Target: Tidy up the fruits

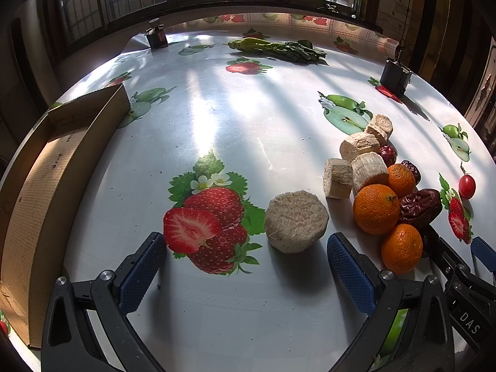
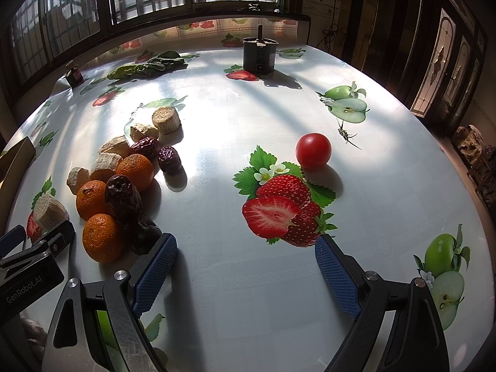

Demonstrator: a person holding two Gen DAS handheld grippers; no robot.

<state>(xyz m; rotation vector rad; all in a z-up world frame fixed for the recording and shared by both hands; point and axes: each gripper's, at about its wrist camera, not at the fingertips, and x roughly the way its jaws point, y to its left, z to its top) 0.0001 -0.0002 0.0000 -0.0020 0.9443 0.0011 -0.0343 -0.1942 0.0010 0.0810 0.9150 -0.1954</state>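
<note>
A pile of fruit lies on the table: three tangerines (image 1: 376, 209) (image 2: 102, 237), dark red dates (image 1: 420, 206) (image 2: 122, 197) and several beige sugarcane chunks (image 1: 359, 145) (image 2: 166, 120). One sugarcane chunk (image 1: 296, 220) lies apart, just ahead of my open, empty left gripper (image 1: 248, 257). A red tomato (image 2: 313, 150) (image 1: 467, 186) sits alone ahead of my open, empty right gripper (image 2: 246, 255), which is right of the pile. The right gripper's finger (image 1: 446, 257) shows beside the pile in the left wrist view.
An open cardboard box (image 1: 46, 167) stands at the table's left edge. Leafy greens (image 1: 279, 49) (image 2: 148, 66) lie at the far side. A dark canister (image 2: 259, 54) (image 1: 395, 76) and a small dark jar (image 1: 157, 37) stand near the far edge. The tablecloth (image 1: 217, 117) has printed fruit.
</note>
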